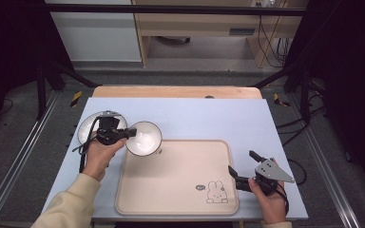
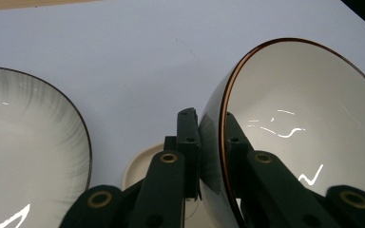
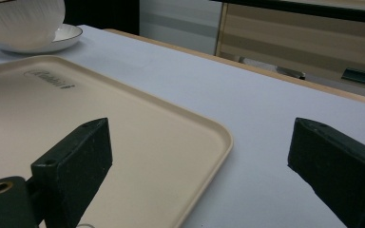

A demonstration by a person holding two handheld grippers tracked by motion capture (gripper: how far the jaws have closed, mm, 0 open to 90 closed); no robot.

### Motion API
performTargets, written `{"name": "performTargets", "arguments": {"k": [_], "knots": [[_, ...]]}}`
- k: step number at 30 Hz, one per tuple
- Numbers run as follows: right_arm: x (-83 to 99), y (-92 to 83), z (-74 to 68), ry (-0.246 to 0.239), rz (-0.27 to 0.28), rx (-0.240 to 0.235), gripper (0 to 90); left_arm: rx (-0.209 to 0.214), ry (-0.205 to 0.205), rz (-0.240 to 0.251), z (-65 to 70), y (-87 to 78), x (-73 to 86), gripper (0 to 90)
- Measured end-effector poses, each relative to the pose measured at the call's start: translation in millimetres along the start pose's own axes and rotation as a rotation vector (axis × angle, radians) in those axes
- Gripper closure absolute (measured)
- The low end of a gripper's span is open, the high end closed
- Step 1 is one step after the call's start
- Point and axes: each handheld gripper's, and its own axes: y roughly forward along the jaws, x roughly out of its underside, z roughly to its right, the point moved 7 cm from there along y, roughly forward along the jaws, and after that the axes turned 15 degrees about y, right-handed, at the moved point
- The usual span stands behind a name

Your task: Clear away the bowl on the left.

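Note:
A white bowl (image 1: 143, 138) with a thin brown rim hangs tilted over the far left corner of the beige tray (image 1: 176, 175). My left gripper (image 1: 132, 133) is shut on its rim, one jaw inside and one outside. In the left gripper view the jaws pinch the bowl (image 2: 304, 118) wall at my left gripper (image 2: 209, 118). A white plate (image 1: 86, 129) with a dark edge lies on the mat under that hand. My right gripper (image 1: 241, 161) stands open at the tray's right edge with nothing between its fingers. The right gripper view has my right gripper (image 3: 202, 133) over the tray (image 3: 76, 109) corner.
A pale blue mat (image 1: 209, 118) covers the table. The tray has a rabbit drawing (image 1: 217, 192) near its front right corner. In the right gripper view the bowl (image 3: 24, 21) and plate (image 3: 62, 40) sit far off. Dark frame posts stand at both sides.

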Motion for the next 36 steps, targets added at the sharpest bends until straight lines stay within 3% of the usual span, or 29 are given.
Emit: {"name": "performTargets", "arguments": {"k": [13,23,36], "knots": [[-1.0,-0.7,-0.6,0.0,0.008,-0.008,7.4,0.049,0.037,0.001,25.8,8.2,-5.3,82.2],[-2.6,-1.7,-2.7,-0.013,0.022,-0.028,7.3,0.084,0.05,-0.005,37.3,10.8,-3.6,82.1],[-9.0,-5.0,-4.8,-0.036,0.09,-0.065,7.1,0.147,0.082,-0.038,60.3,21.2,0.9,82.0]]}}
